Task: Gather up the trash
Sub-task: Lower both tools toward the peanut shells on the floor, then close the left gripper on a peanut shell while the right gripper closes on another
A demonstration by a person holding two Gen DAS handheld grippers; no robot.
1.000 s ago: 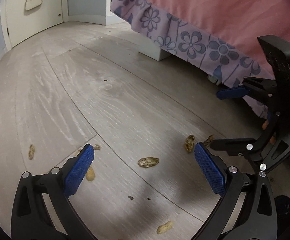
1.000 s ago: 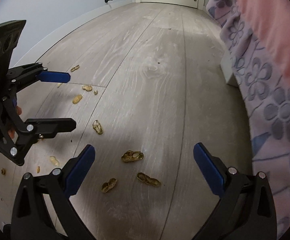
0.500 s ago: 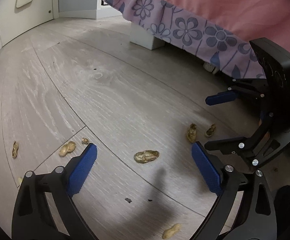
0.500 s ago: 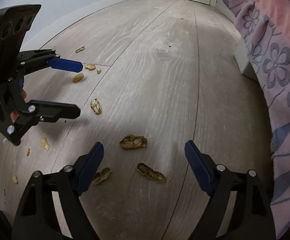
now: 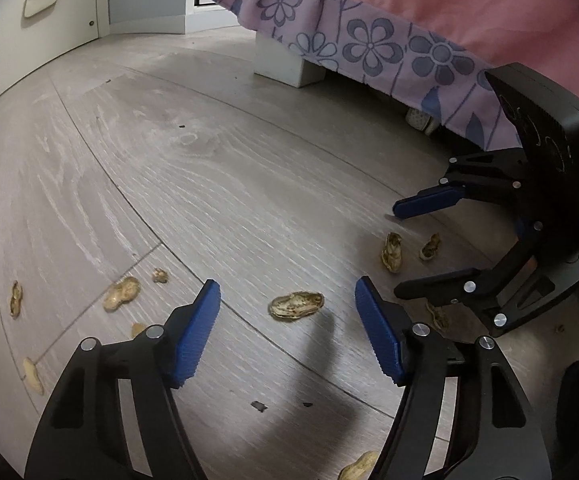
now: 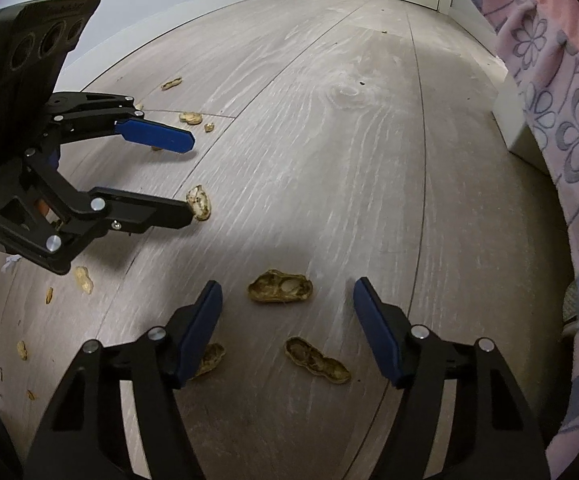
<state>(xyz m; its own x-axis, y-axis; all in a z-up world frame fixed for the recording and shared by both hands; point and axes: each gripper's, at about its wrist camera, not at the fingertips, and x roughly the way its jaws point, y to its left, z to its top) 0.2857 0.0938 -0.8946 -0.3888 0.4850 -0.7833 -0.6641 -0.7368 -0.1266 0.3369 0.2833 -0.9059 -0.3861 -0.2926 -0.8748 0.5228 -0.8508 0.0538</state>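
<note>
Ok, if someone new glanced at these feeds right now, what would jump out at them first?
Probably the peanut shells strewn over the grey wood floor, chiefly the split-open shell lying just ahead of the open right gripper. Next, the open left gripper lined up on another shell. Then the pink bedspread with its purple flowered trim, hanging along the right side.

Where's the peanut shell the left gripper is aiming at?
In the left wrist view, the shell lies on the wood floor, centred just ahead of the open left gripper, left of the right gripper.
</note>
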